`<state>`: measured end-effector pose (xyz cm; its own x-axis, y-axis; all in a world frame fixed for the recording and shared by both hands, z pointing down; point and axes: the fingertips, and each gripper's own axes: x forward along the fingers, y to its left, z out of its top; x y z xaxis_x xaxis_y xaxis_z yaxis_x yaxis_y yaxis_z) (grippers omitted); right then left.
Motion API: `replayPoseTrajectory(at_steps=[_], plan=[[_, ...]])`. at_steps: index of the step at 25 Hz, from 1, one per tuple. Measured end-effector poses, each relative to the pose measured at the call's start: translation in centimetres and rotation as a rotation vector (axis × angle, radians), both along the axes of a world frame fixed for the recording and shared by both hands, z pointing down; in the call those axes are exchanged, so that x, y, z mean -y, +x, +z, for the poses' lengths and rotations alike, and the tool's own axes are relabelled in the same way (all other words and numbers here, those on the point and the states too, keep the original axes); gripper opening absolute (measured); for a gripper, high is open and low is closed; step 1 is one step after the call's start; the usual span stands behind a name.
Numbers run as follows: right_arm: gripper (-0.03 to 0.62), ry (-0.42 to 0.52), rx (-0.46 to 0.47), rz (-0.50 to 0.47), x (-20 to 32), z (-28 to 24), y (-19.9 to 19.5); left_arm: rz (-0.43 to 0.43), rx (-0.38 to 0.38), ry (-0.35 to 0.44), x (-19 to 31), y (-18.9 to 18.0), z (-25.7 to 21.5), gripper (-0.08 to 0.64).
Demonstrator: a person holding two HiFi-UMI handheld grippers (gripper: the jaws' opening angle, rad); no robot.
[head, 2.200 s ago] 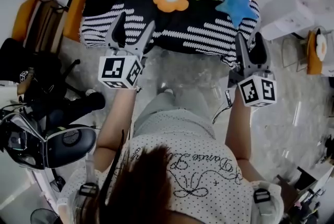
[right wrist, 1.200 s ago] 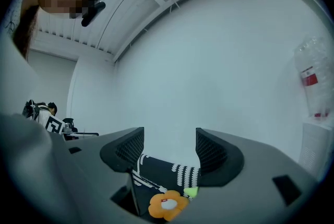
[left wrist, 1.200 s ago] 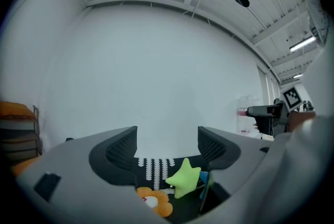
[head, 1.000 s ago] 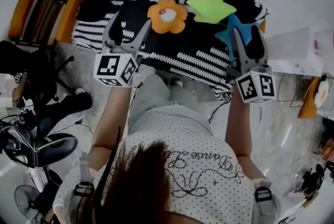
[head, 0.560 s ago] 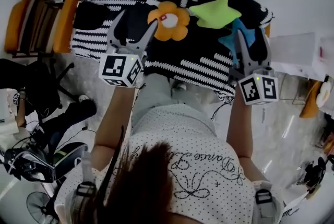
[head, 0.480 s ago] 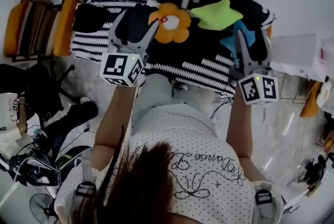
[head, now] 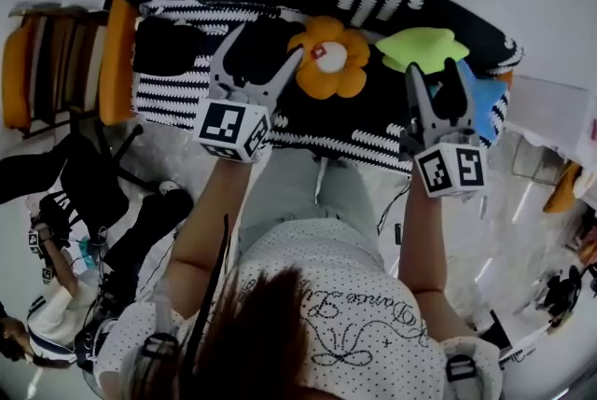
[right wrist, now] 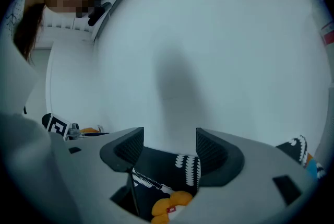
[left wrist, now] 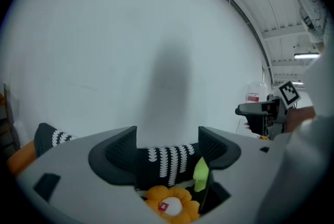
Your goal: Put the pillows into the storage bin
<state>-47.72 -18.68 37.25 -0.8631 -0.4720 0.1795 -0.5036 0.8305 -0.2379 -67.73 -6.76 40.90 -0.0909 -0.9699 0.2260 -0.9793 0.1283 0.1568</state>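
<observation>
Grippers hung over the striped sofa (head: 177,90)
Left gripper (head: 259,53) and right gripper (head: 432,76) gaped, empty; orange flower pillow (head: 328,69) lay at the left's 3 o'clock, green star pillow (head: 424,47) at the right's 12, blue star pillow (head: 485,104) at its 3

Three pillows lie on the seat of a black-and-white striped sofa (head: 187,100). The flower pillow (head: 328,69) is orange with a white centre bearing a small red mark, and lies flat, furthest left. Just right of it is the green star (head: 422,47), towards the backrest. The blue star (head: 487,104) lies furthest right, nearer the seat's front edge and only partly in sight.
</observation>
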Motion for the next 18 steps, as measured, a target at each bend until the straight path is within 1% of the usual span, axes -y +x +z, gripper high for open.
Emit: replayPoseTrajectory(at_steps=[3,8,13,18], plan=[[0.302,-0.027,-0.019,-0.016,-0.2,2.0,-2.9,0.005,-0.019,-0.029,0.8,-1.6,2.1,0.354],[0.304,-0.084,-0.054,-0.045,0.1,6.4,-5.8,-0.015,-0.046,-0.076,1.5,-3.3,6.1,0.356],[0.304,-0.158,-0.090,-0.117,0.2,11.5,-7.6,-0.058,-0.091,-0.057,2.2,-3.6,9.9,0.354],[0.304,-0.218,-0.118,-0.136,0.2,19.0,-8.0,-0.089,-0.142,-0.133,2.7,-3.5,18.0,0.354]])
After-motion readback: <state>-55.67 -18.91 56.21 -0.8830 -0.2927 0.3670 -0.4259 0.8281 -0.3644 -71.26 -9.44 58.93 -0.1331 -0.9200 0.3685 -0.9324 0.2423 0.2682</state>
